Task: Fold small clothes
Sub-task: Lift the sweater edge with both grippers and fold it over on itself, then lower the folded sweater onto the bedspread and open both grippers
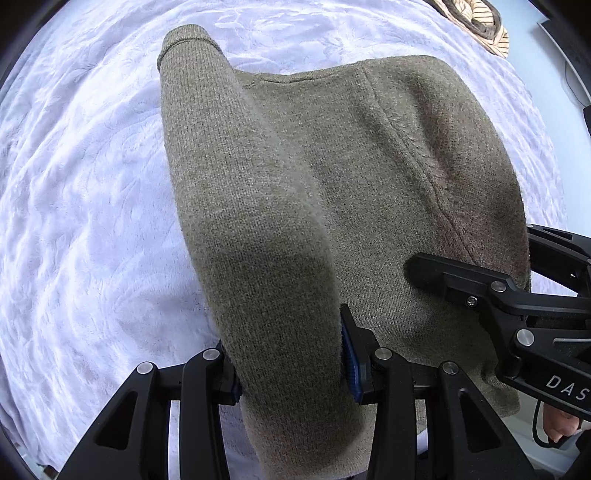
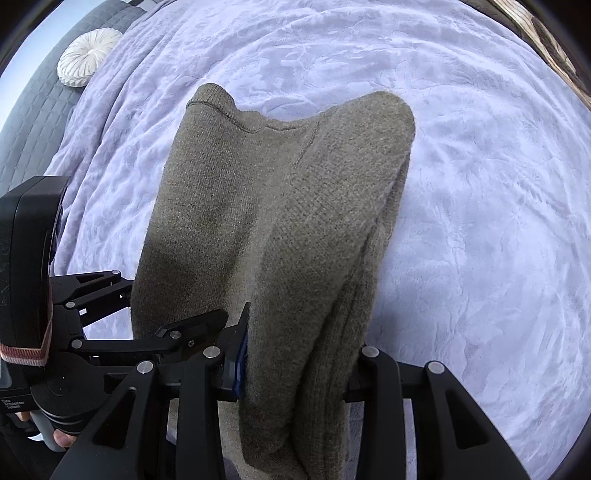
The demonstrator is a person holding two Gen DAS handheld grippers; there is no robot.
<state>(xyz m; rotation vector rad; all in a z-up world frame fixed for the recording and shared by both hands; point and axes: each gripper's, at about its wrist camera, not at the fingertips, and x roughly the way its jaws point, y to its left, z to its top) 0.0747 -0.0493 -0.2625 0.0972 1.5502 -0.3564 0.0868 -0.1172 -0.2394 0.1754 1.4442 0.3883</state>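
Note:
An olive-green knitted sweater [image 1: 332, 177] hangs over a white plush bedspread [image 1: 85, 184], lifted at its near edge by both grippers. My left gripper [image 1: 291, 365] is shut on a thick fold of the knit, which bulges between the blue pads. In the right wrist view the same sweater [image 2: 280, 206] stretches away, its far end resting on the bedspread [image 2: 480, 221]. My right gripper [image 2: 295, 365] is shut on a bunched fold too. The right gripper [image 1: 491, 295] shows at the left view's right edge, and the left gripper [image 2: 122, 332] at the right view's left.
A round white cushion [image 2: 86, 55] lies on a grey quilted cover [image 2: 33, 110] at the far left. A striped brown and cream item [image 1: 476, 22] sits at the bed's far right edge. Fingers of a hand [image 1: 557, 428] show under the right gripper's handle.

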